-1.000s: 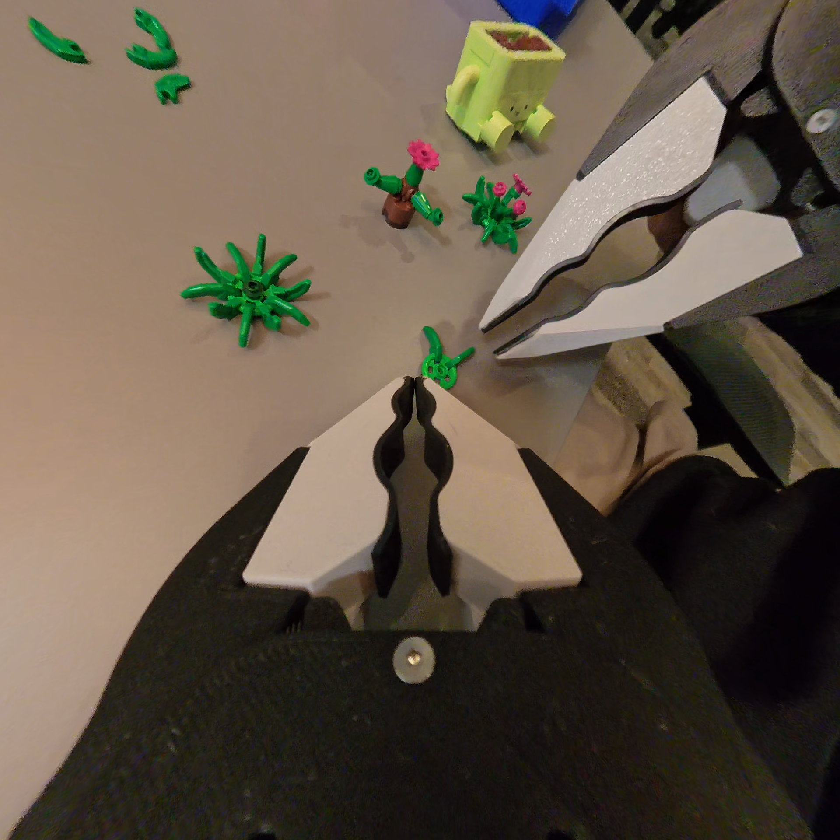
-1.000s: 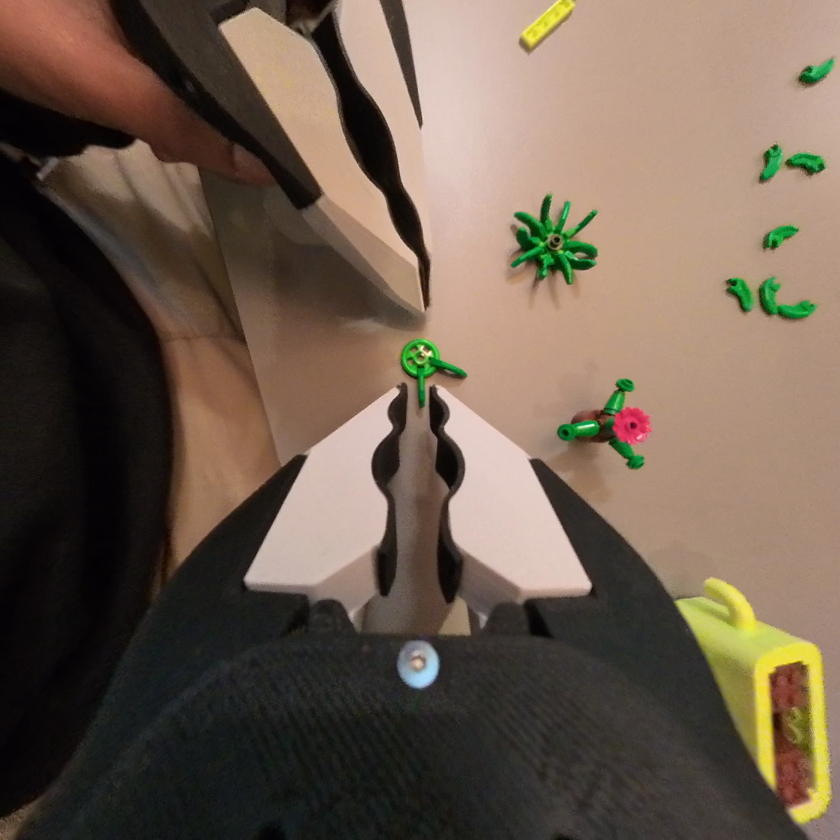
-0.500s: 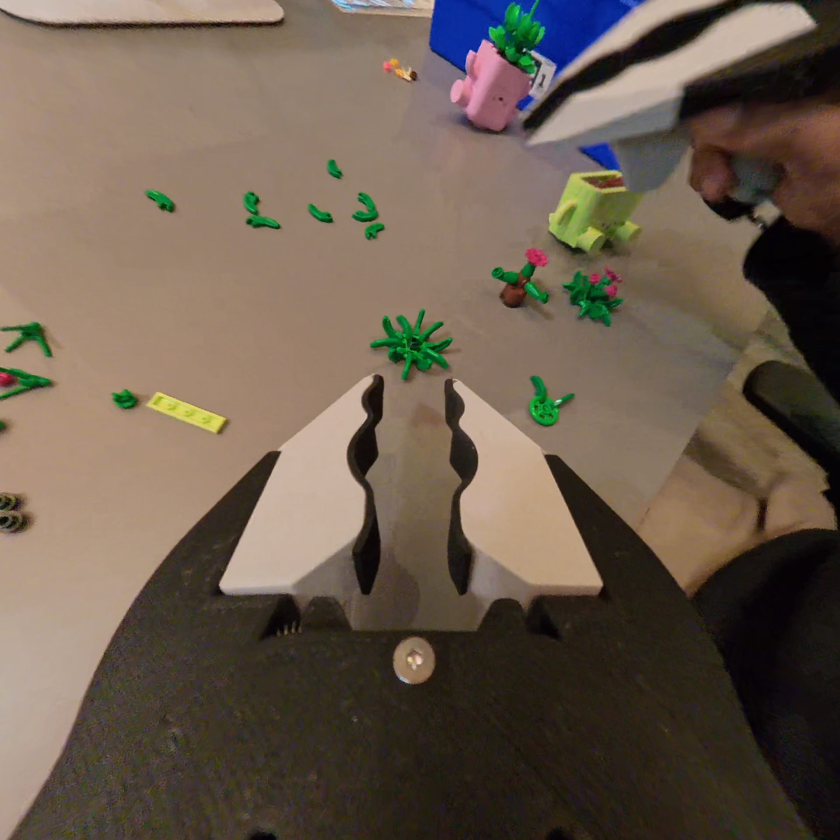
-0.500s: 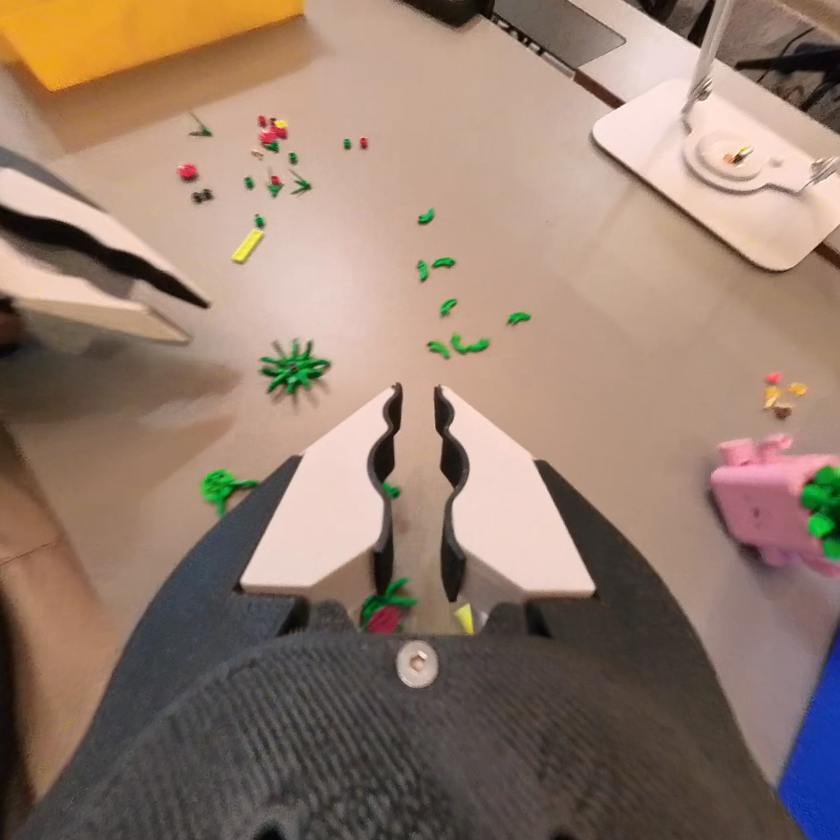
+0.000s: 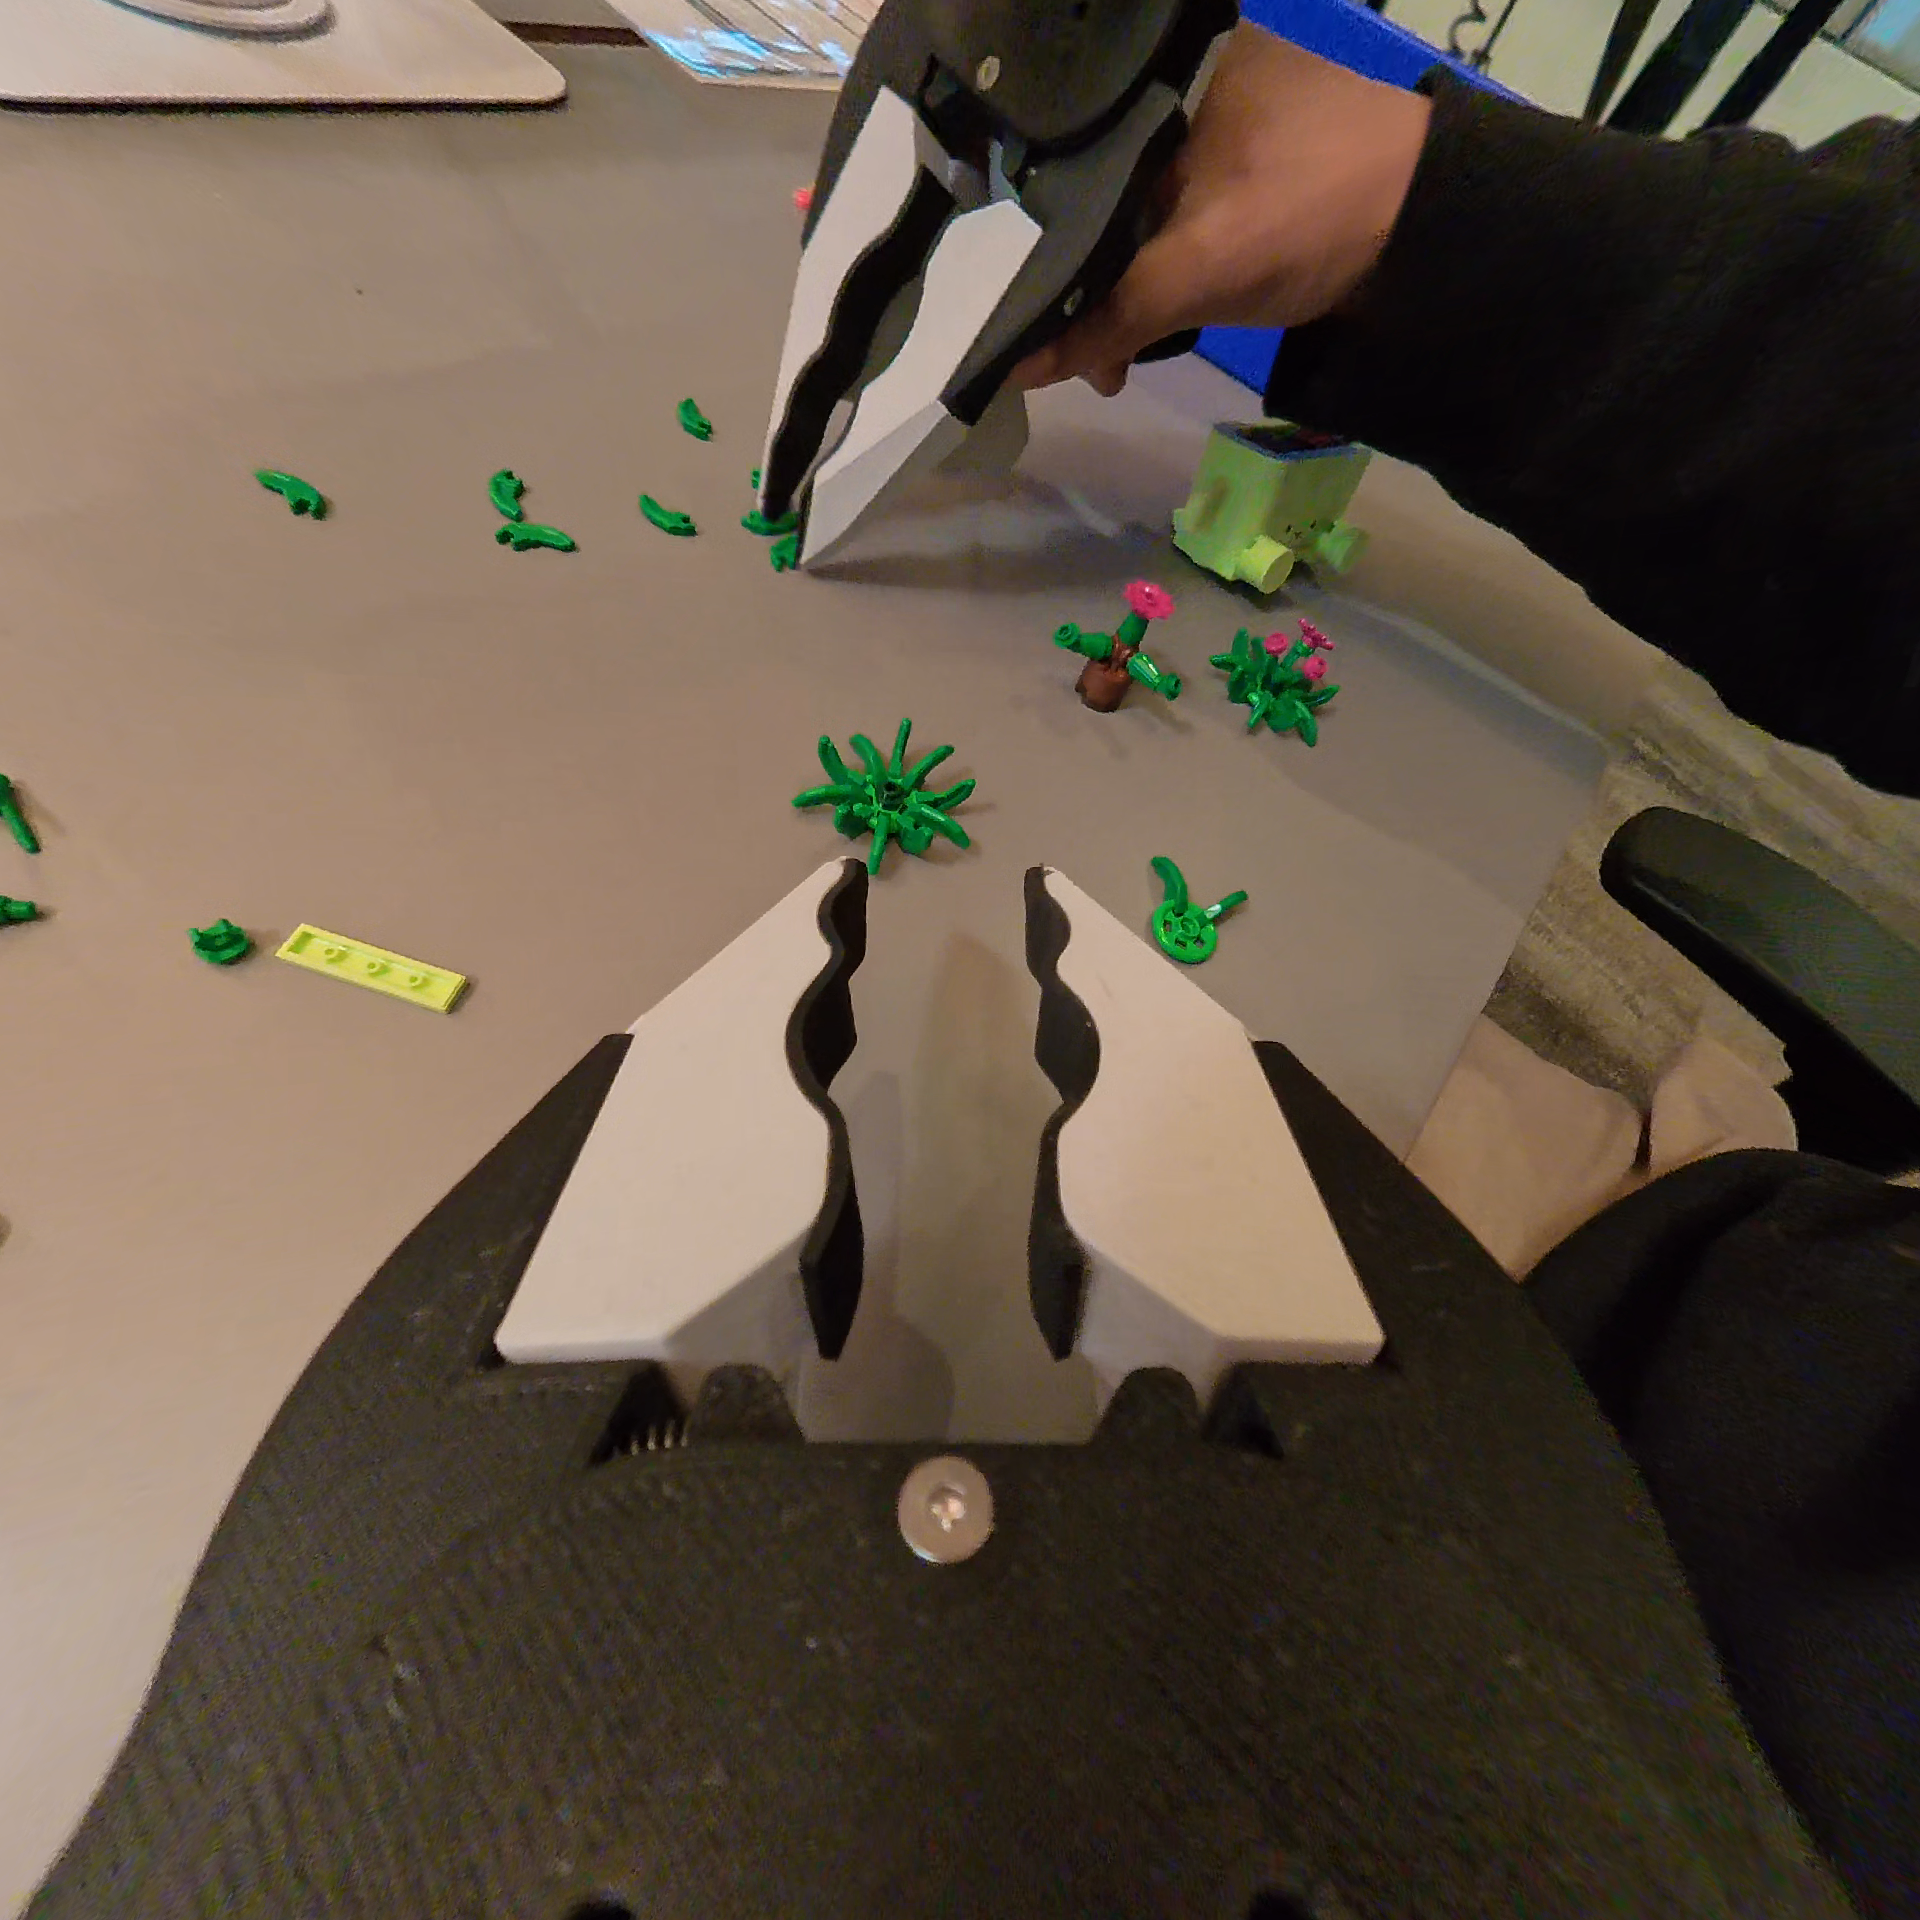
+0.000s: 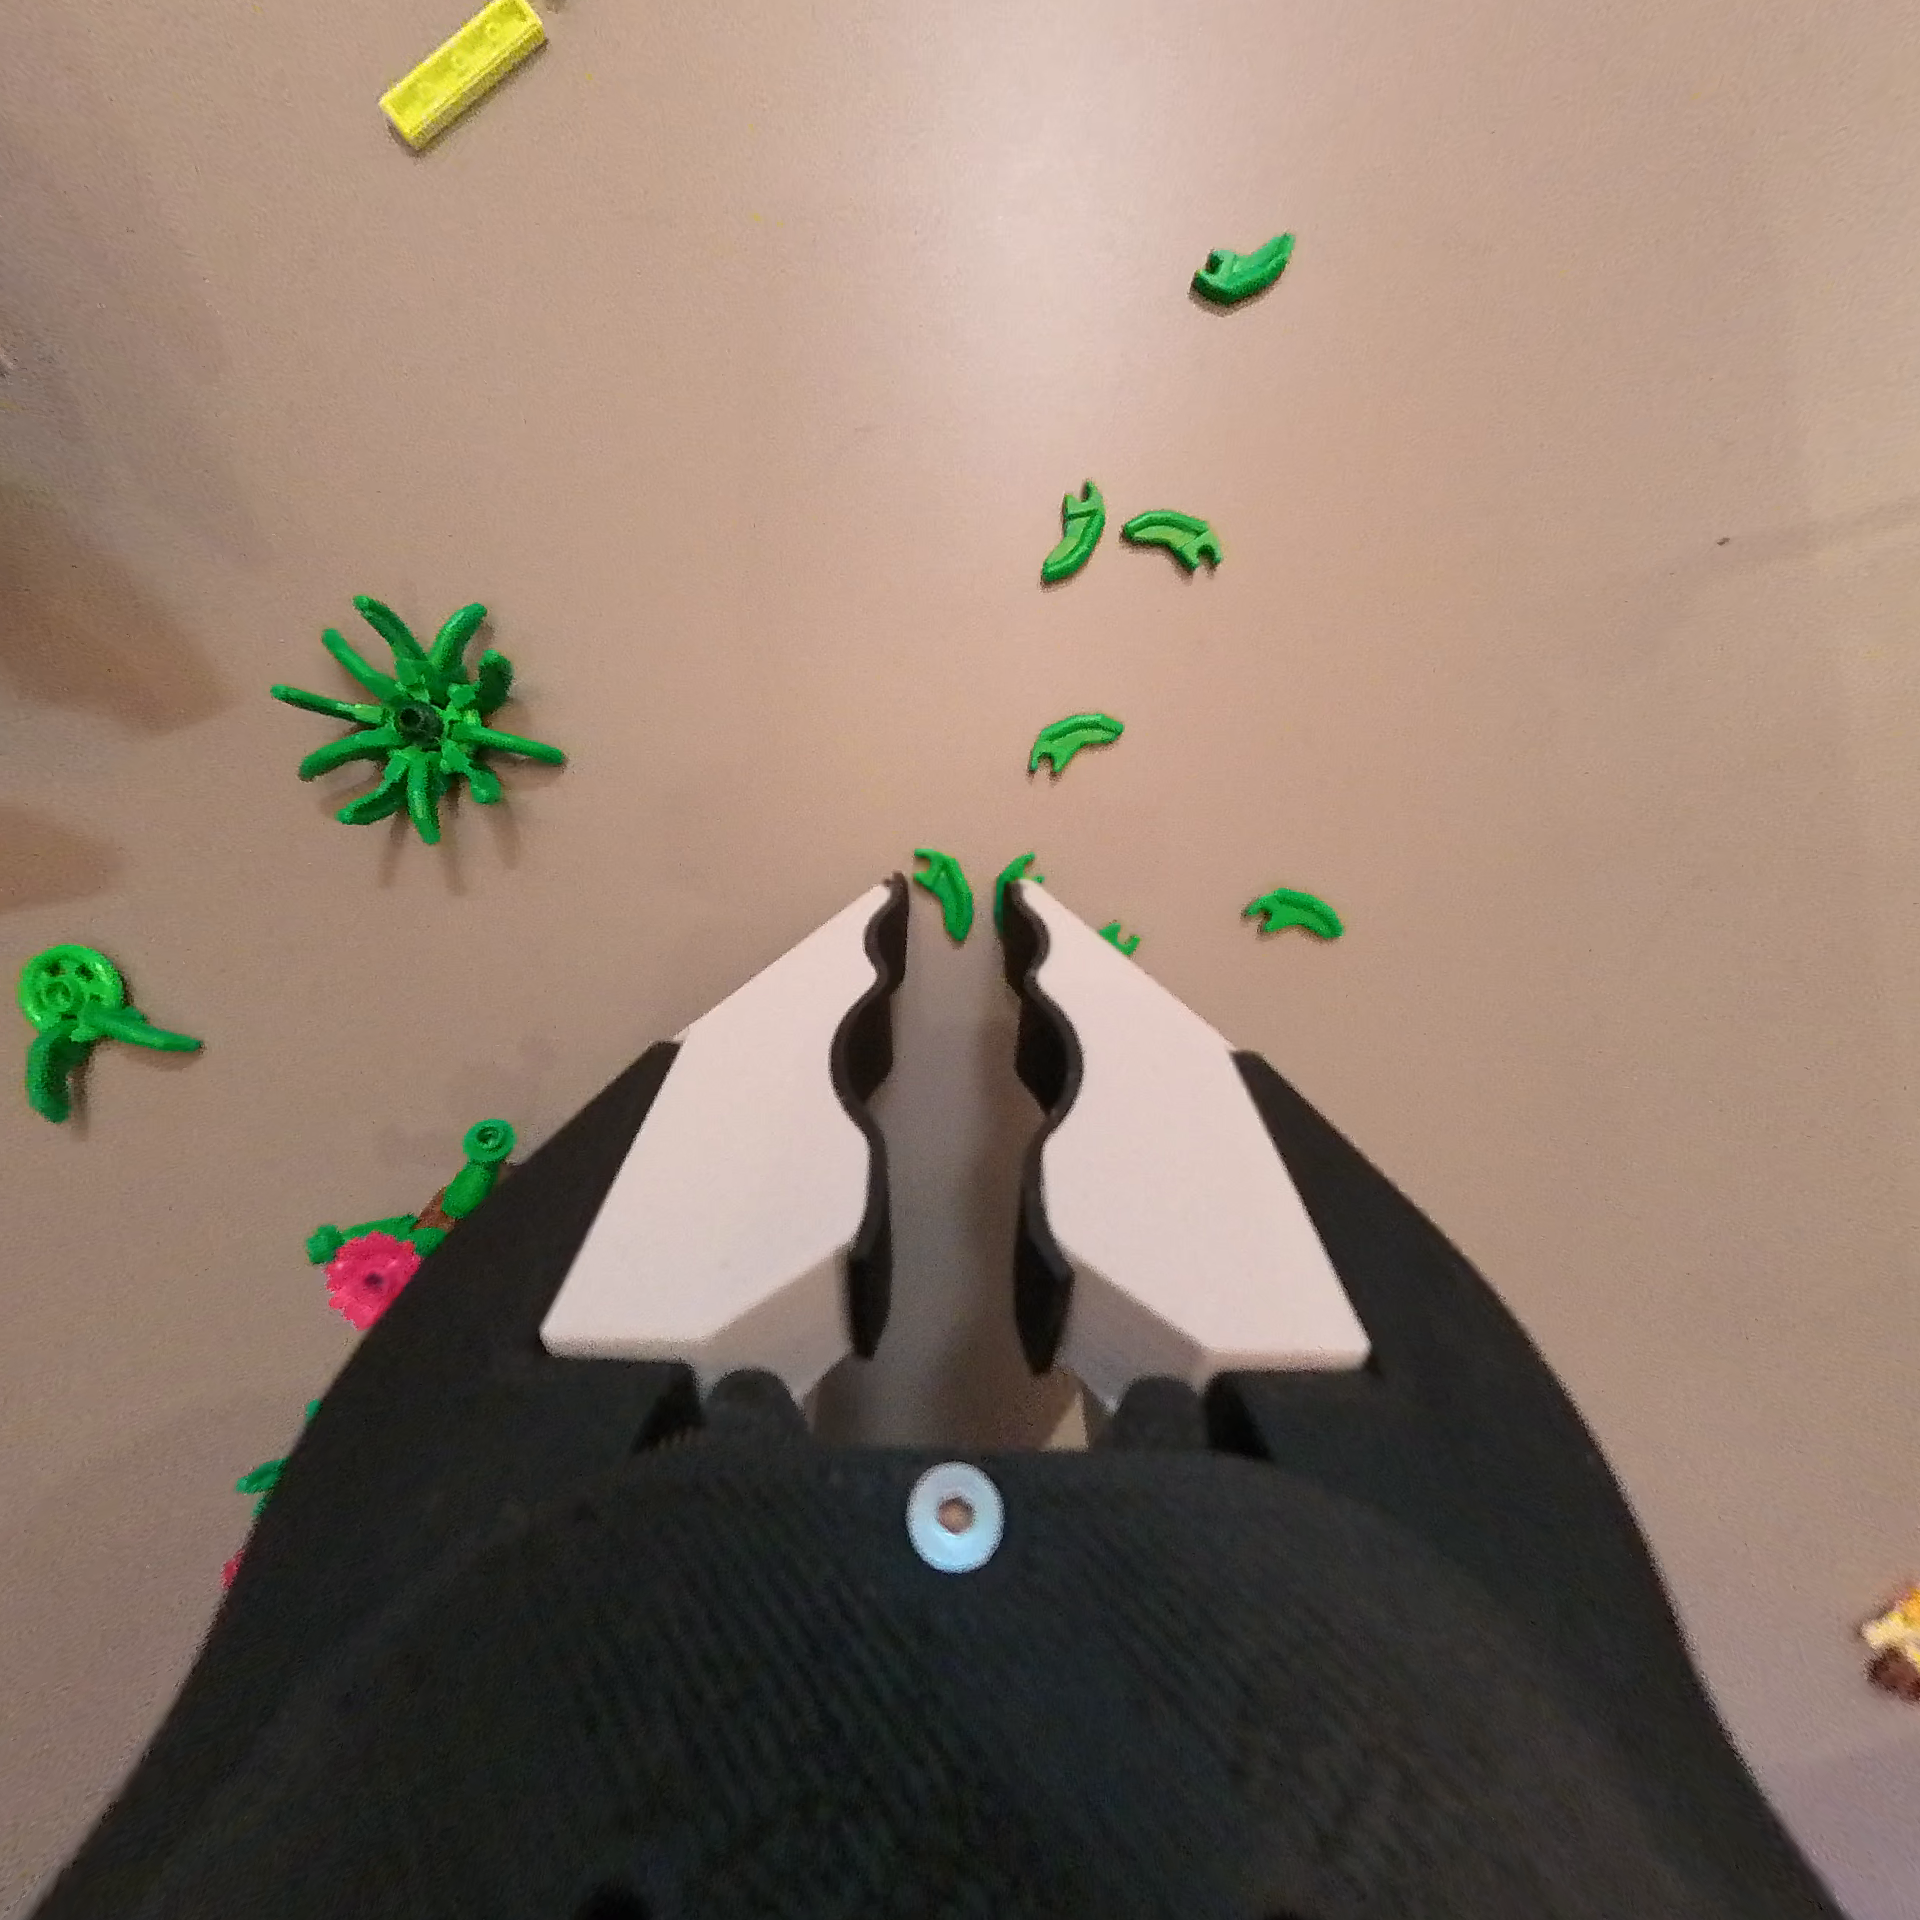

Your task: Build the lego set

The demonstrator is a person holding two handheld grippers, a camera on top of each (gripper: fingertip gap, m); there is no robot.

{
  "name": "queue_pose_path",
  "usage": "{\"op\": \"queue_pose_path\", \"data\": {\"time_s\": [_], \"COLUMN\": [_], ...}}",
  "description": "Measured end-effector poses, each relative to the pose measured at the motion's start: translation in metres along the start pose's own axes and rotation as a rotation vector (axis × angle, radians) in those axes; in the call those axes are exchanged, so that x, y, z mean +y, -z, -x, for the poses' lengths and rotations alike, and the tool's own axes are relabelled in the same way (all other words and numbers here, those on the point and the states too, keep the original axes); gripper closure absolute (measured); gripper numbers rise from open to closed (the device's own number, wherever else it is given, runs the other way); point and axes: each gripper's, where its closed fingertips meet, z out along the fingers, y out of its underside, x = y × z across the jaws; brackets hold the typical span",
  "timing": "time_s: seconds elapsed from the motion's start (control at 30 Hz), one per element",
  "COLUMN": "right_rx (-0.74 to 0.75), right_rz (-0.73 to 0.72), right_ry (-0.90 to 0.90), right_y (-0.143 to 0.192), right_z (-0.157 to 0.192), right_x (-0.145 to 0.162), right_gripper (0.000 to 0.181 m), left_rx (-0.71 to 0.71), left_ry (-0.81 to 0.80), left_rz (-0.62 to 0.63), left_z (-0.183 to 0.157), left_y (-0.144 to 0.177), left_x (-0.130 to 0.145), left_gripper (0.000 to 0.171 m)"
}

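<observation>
Green leaf piece (image 6: 948, 894) lies between the parted tips of the right claw (image 6: 954, 896).

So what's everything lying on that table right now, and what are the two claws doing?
Table: one, grey-brown, under everything.
Small leaf pieces: about eight, green, scattered by the right claw's tips.
Spiky plant: one, green, mid-table ahead of the left claw.
Round piece with stems: one, green, near the table edge.
Potted flower: one, brown base, pink bloom.
Flower cluster: one, green with pink blooms, beside the potted flower.
Flat plate: one, lime yellow, to the left.
Boxy planter: one, lime green, far right.
Left claw: open, empty, above the table.
Right claw: open, tips down around a leaf piece.
Hand: holds the right claw.
</observation>
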Motion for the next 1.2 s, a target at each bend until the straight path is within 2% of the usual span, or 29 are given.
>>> {"op": "queue_pose_path", "data": {"time_s": [0.1, 0.23, 0.5, 0.6, 0.73, 0.93, 1.2], "right_rx": [-0.047, -0.031, 0.044, 0.097, -0.014, 0.006, 0.002], "right_rz": [-0.013, -0.002, -0.130, -0.077, -0.083, -0.053, -0.054], "right_ry": [0.021, 0.049, 0.096, 0.103, -0.028, -0.003, 0.011], "right_y": [-0.001, 0.000, 0.020, 0.019, 0.010, 0.002, -0.002], "right_z": [0.003, 0.007, 0.033, 0.022, 0.015, 0.009, 0.014], "right_x": [-0.003, -0.002, -0.016, -0.005, 0.003, 0.005, -0.001], "right_gripper": [0.170, 0.181, 0.181, 0.181, 0.169, 0.164, 0.171], "left_rx": [0.016, 0.028, 0.072, 0.092, 0.082, 0.081, 0.091], "left_ry": [0.012, 0.021, 0.049, 0.063, 0.036, 0.023, 0.028], "left_rz": [0.012, 0.015, -0.033, -0.029, -0.027, -0.021, -0.024], "left_z": [-0.001, -0.001, -0.006, -0.008, -0.011, -0.013, -0.013], "left_y": [-0.001, -0.002, 0.001, 0.000, -0.001, -0.001, -0.001], "left_x": [0.001, 0.002, -0.004, -0.004, -0.003, -0.003, -0.003], "left_gripper": [0.141, 0.141, 0.142, 0.142, 0.142, 0.143, 0.142]}}
